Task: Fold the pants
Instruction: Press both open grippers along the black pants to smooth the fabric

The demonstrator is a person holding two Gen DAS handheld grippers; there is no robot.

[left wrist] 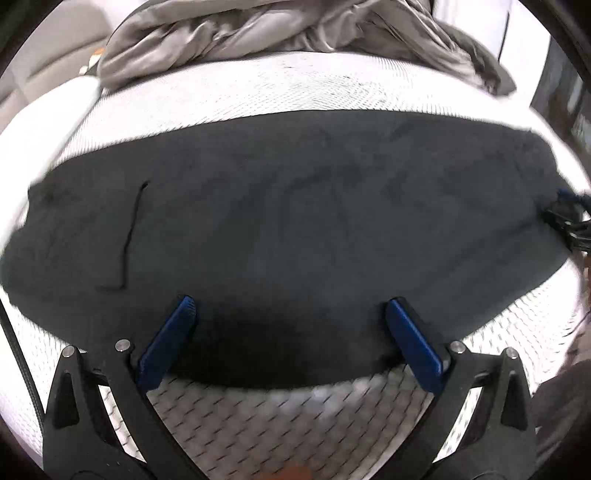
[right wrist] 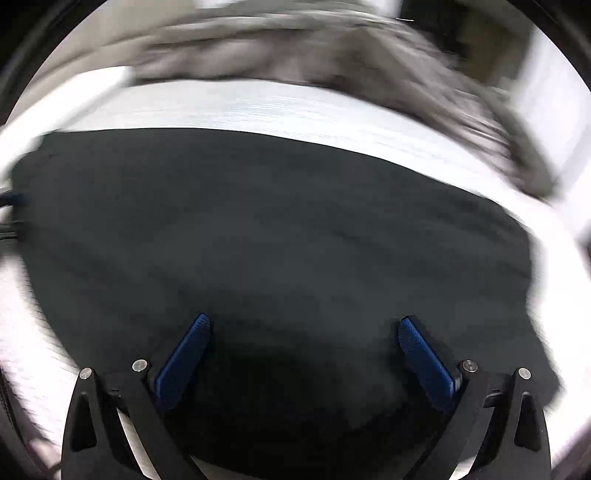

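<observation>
While hovering low over the near hem, left gripper (left wrist: 290, 306) with jaws spread wide, gripping nothing. Dark pants (left wrist: 280, 221) spread flat across the white quilted mattress (left wrist: 229, 92); thin dark drawstring (left wrist: 131, 236) lying on the cloth at left. Rumpled grey blanket (left wrist: 229, 26) heaped beyond, well apart from the pants. Right gripper (left wrist: 569, 218) just visible at the cloth's right edge.

Right wrist view, heavily blurred: right gripper (right wrist: 303, 325) likewise wide open above the pants (right wrist: 258, 229), nothing between the blue pads (right wrist: 184, 358). Blanket (right wrist: 295, 55) smeared behind.

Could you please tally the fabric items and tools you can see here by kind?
Black pants: 1
Grey blanket: 1
White mattress: 1
Tools: 2, left tool and right tool, both open
Total: 5
</observation>
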